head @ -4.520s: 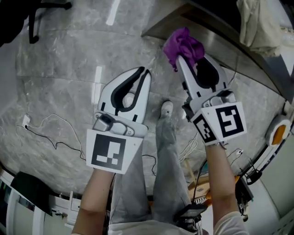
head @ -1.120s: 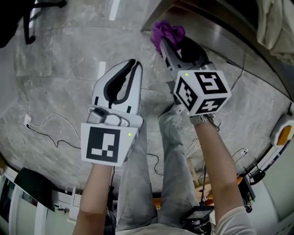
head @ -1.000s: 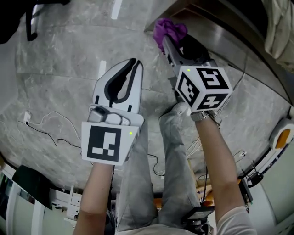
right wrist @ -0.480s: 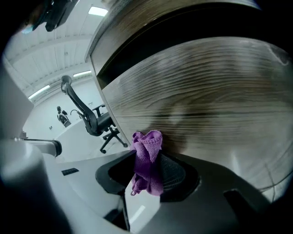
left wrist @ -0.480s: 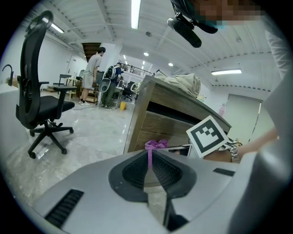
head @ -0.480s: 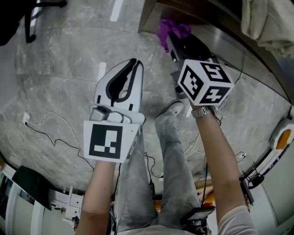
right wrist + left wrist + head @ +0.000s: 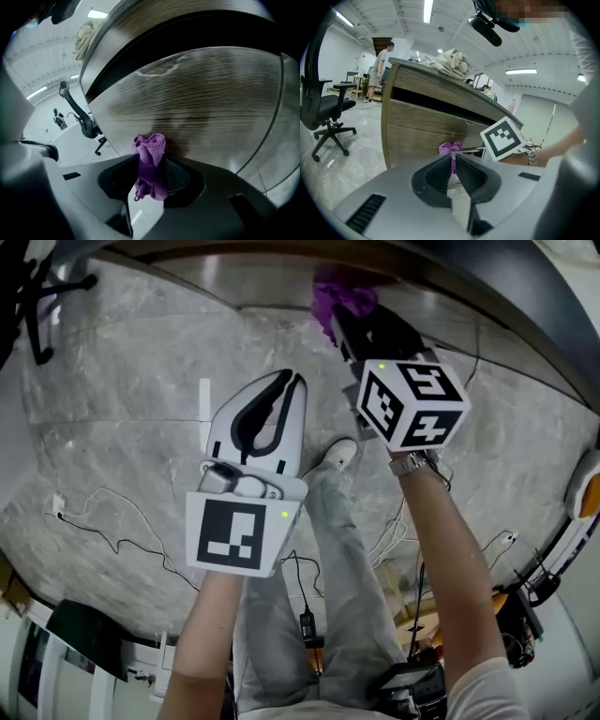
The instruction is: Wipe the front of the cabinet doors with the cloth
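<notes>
I hold the cloth point(image 7: 150, 154) clamped in the right tool point(image 7: 336, 322), bunched toward 12 o'clock to meet the cabinet door point(image 7: 201, 103); left tool point(image 7: 453, 158) closed, empty.

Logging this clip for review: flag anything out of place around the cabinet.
A crumpled beige fabric heap lies on top of the cabinet, and loose cables trail across the floor. The right gripper grips the purple cloth normally.

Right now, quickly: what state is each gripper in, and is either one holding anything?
Left gripper: closed, holding nothing.
Right gripper: closed on the purple cloth.
</notes>
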`<action>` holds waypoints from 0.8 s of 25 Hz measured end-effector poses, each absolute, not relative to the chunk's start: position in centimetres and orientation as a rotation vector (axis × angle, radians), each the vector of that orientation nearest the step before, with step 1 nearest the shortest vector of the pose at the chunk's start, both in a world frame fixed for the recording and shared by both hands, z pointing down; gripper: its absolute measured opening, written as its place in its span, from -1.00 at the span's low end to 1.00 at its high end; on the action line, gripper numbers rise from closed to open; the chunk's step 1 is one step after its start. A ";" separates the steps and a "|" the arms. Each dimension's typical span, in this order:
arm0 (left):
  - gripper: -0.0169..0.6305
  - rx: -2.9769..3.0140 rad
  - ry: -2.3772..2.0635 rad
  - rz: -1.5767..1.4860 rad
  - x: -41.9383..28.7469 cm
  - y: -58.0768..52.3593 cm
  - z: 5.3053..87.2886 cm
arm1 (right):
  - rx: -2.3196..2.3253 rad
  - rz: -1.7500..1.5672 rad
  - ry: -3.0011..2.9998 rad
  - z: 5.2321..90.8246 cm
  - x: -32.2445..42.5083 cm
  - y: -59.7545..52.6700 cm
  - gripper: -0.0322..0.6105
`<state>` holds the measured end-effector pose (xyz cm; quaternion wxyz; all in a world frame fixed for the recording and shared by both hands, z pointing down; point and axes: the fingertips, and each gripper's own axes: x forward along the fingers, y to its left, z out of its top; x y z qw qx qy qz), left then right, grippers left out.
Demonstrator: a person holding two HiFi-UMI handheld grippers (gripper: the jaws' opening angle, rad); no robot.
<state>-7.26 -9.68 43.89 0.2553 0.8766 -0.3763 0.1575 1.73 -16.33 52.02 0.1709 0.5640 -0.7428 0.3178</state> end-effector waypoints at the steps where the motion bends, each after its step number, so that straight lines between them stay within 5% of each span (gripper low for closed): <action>1: -0.85 2.379 -1.014 0.425 -6.3 -9.4 43.9 | 1.613 0.906 -2.100 52.1 2.9 -16.0 -0.44; 20: -0.85 2.412 -0.887 0.444 2.6 -6.7 44.5 | 1.780 0.924 -1.908 54.1 16.8 -11.1 -0.44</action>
